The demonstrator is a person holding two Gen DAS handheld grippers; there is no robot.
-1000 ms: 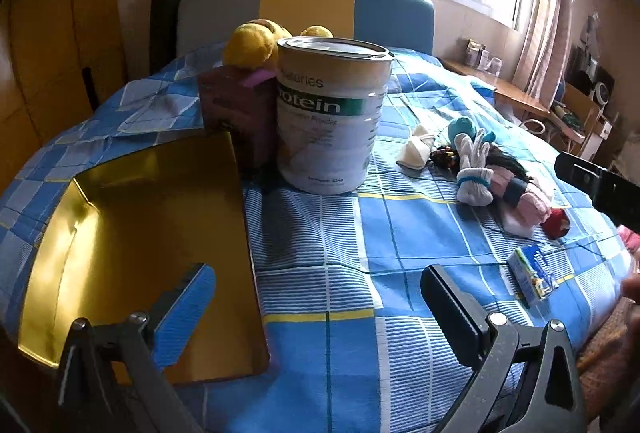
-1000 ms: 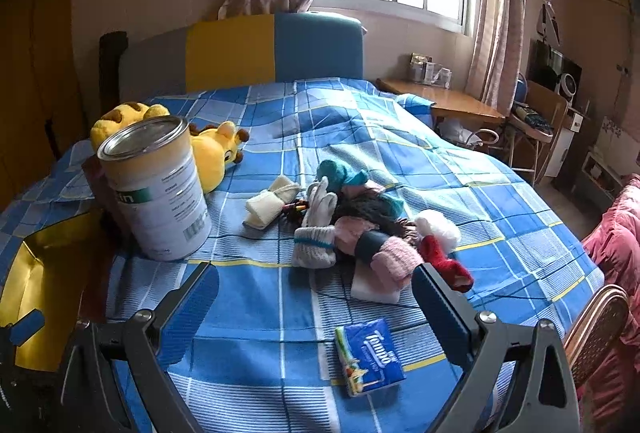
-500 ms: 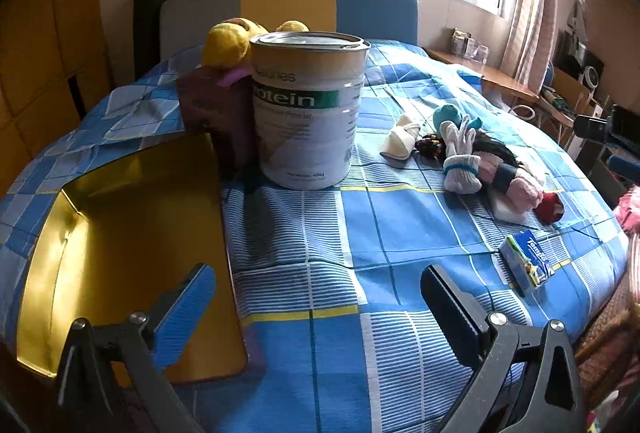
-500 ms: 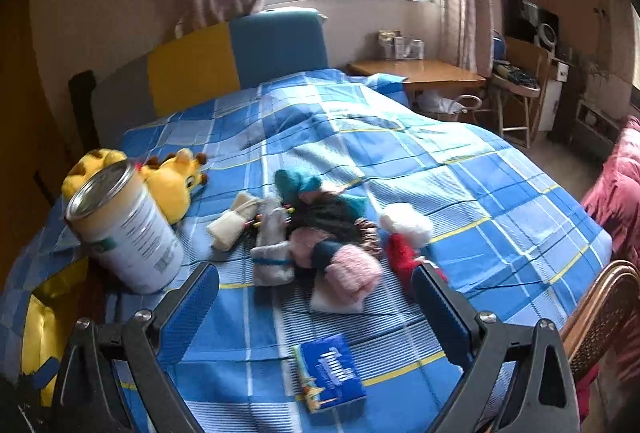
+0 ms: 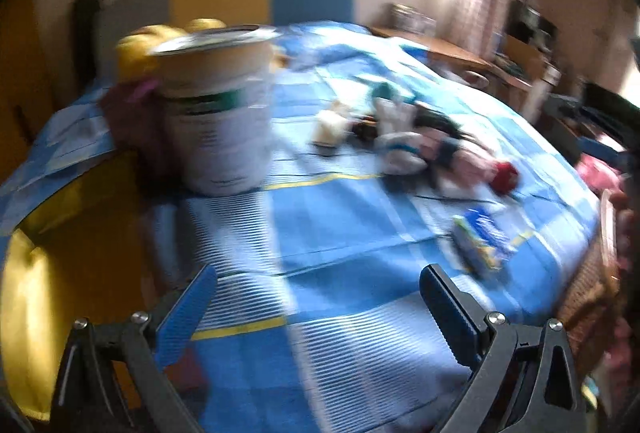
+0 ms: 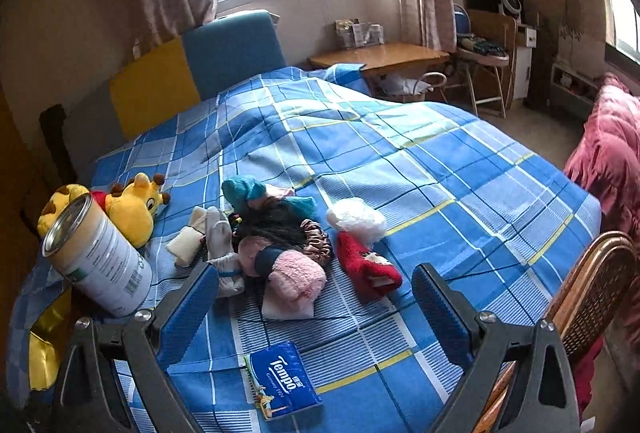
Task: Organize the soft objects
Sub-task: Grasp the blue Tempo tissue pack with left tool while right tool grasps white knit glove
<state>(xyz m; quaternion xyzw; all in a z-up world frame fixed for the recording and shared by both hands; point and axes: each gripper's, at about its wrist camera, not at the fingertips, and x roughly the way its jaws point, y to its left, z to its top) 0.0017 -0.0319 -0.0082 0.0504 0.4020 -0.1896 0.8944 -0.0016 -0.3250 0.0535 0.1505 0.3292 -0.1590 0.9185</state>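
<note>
Both hand-held grippers, left and right, gape wide and empty above a bed (blue plaid) holding a sock pile and tin.

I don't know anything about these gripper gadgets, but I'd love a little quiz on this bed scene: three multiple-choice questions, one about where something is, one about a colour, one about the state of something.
1. Where does the tissue pack lie?
A. inside the tin
B. on the bedspread, nearer the camera than the sock pile
C. on the desk

2. What colour is the plush giraffe?
A. yellow
B. green
C. purple

3. How is the right gripper?
A. shut on a sock
B. shut on the tin
C. open, holding nothing

Answers: 1 B, it sits flat on the blue checked bedspread in front of the sock pile. 2 A, its body is yellow with brown spots. 3 C, its two fingers stand wide apart with only bedding between them.
</note>
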